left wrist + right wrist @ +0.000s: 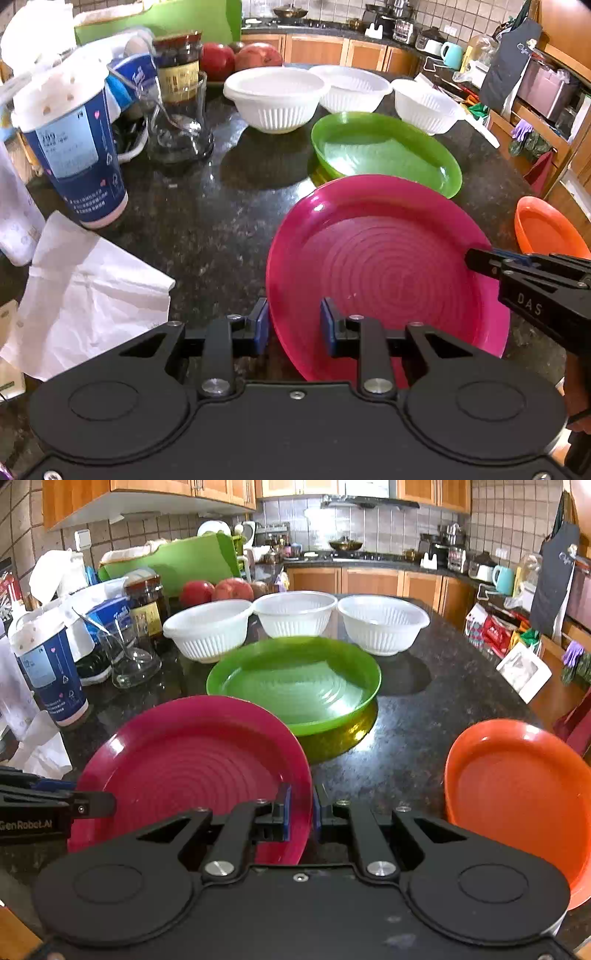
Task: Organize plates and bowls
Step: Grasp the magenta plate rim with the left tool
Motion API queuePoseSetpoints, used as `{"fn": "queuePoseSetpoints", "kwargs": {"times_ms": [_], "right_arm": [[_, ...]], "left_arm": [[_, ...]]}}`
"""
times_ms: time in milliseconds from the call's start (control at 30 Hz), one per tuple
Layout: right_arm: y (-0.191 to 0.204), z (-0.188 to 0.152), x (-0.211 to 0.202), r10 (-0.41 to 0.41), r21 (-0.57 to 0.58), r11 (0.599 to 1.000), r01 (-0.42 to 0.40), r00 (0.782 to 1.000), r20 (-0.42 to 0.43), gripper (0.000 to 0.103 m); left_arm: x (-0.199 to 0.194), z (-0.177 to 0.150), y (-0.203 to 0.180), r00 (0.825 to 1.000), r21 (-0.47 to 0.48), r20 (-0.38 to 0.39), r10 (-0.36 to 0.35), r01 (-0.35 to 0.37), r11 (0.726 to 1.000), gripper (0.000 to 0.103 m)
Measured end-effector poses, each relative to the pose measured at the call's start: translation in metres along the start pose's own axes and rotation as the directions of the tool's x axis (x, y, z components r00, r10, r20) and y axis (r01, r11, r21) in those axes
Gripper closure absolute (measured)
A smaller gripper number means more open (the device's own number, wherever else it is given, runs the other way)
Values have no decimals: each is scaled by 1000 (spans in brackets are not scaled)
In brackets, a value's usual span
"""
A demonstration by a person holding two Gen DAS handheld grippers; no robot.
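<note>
A pink plate (384,269) lies on the dark stone counter, near its front; it also shows in the right wrist view (192,764). My left gripper (294,325) is open with its fingers astride the plate's left rim. My right gripper (301,812) is shut on the plate's right rim; it shows in the left wrist view (480,258). A green plate (384,151) (295,679) sits behind the pink one. An orange plate (517,797) (546,229) lies at the right. Three white bowls (295,613) stand in a row at the back.
A blue paper cup (74,155), a glass jug (177,118), a dark jar (181,66) and white paper (85,291) crowd the counter's left side. Apples (232,589) and a green board (177,561) stand behind the bowls. The counter edge (491,686) drops off at the right.
</note>
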State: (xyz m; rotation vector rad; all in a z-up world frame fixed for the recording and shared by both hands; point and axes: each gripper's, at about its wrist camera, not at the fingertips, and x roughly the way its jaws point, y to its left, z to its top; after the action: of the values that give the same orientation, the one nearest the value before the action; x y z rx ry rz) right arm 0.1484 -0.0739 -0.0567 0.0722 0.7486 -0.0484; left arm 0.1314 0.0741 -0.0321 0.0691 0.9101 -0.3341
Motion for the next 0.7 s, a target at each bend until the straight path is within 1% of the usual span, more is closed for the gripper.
{"fn": "queuePoseSetpoints", "kwargs": {"times_ms": [133,700], "right_arm": [[-4,3,-6,-10,-4,1000,10,1000,24,89],[-41,6,-25,-35,32,999,33,997,63,89]], "left_arm": [[-3,5,-5,1000,1,12,0,0,1000,66],[-10,15,-47,999,46,41,-6,5,999,66]]}}
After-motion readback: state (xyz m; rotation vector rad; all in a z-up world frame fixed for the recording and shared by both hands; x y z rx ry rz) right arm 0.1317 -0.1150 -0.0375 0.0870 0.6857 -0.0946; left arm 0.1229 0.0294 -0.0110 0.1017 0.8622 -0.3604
